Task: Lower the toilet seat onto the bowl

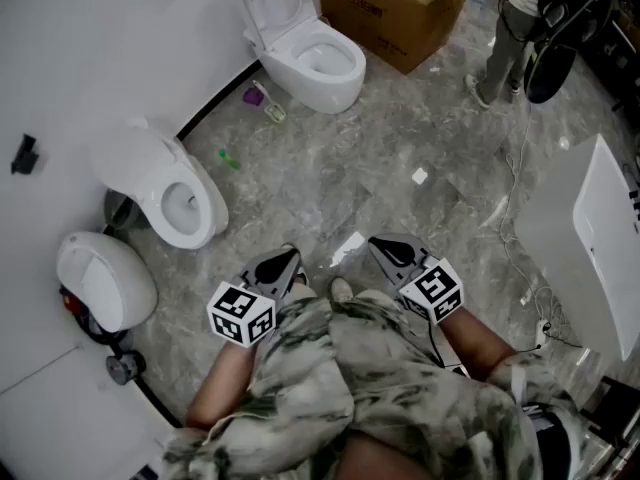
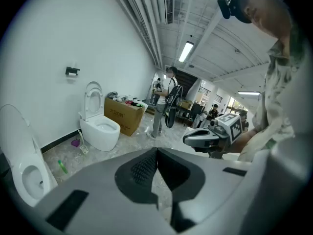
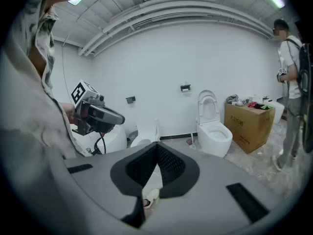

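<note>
Three white toilets stand along the white wall. The far toilet [image 1: 305, 53] has its seat [image 2: 93, 97] raised against the wall; it also shows in the right gripper view [image 3: 212, 131]. The middle toilet [image 1: 178, 200] has its lid up too [image 2: 19, 146]. Both grippers hang close to my body, well short of any toilet. My left gripper [image 1: 278, 266] is shut with nothing in it, jaws meeting [image 2: 156, 152]. My right gripper [image 1: 393, 252] is likewise shut and empty [image 3: 157, 147].
A third toilet [image 1: 100, 278] with its lid down sits at the lower left. A cardboard box [image 1: 392, 13] stands beside the far toilet. A person [image 1: 508, 43] stands at the top right. A white panel [image 1: 592, 238] and cables lie at the right. A green bottle [image 1: 230, 159] lies on the floor.
</note>
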